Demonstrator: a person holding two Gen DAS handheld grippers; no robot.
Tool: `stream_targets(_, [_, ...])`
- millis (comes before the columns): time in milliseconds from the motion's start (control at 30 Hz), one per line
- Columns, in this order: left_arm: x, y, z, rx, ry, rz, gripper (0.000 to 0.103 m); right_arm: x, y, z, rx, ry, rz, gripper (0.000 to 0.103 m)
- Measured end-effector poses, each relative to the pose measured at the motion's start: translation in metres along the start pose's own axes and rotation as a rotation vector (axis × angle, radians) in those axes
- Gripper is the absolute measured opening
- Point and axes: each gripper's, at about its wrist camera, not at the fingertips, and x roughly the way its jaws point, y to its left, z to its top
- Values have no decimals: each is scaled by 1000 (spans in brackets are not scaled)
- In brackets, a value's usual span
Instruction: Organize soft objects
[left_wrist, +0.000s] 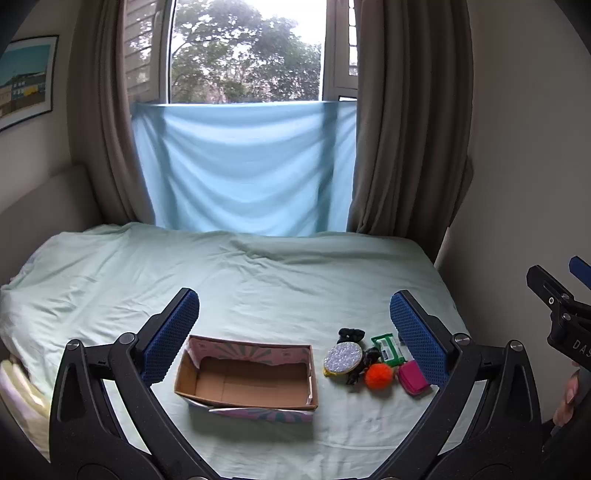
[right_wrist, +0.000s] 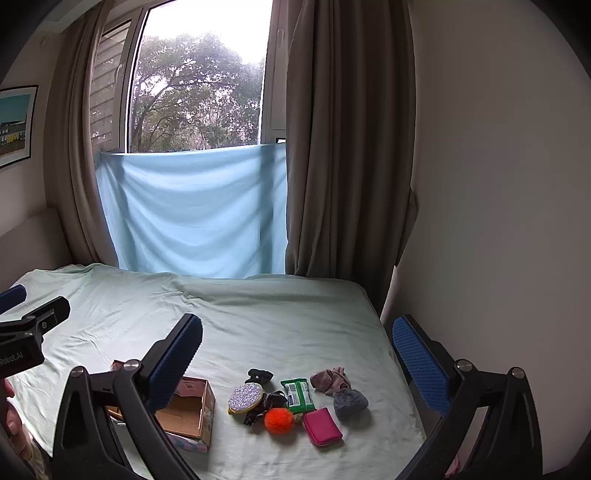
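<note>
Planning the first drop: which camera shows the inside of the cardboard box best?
Left wrist view: the cardboard box sits centred, its bare brown floor fully visible. In the right wrist view, the box is partly hidden behind the right gripper's finger.

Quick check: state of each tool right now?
Left tool: open, holding nothing, above the box.
Right tool: open, holding nothing.

Each hand-held gripper (left_wrist: 294, 332) (right_wrist: 297, 354) has black angular arms, silver screws and blue textured pads (left_wrist: 417, 338); white lettering marks one body.
</note>
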Motion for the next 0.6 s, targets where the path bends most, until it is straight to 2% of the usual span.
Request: stream_targets(600, [4, 0, 1, 8, 3, -17, 102, 4, -3, 4, 4, -3, -3, 103])
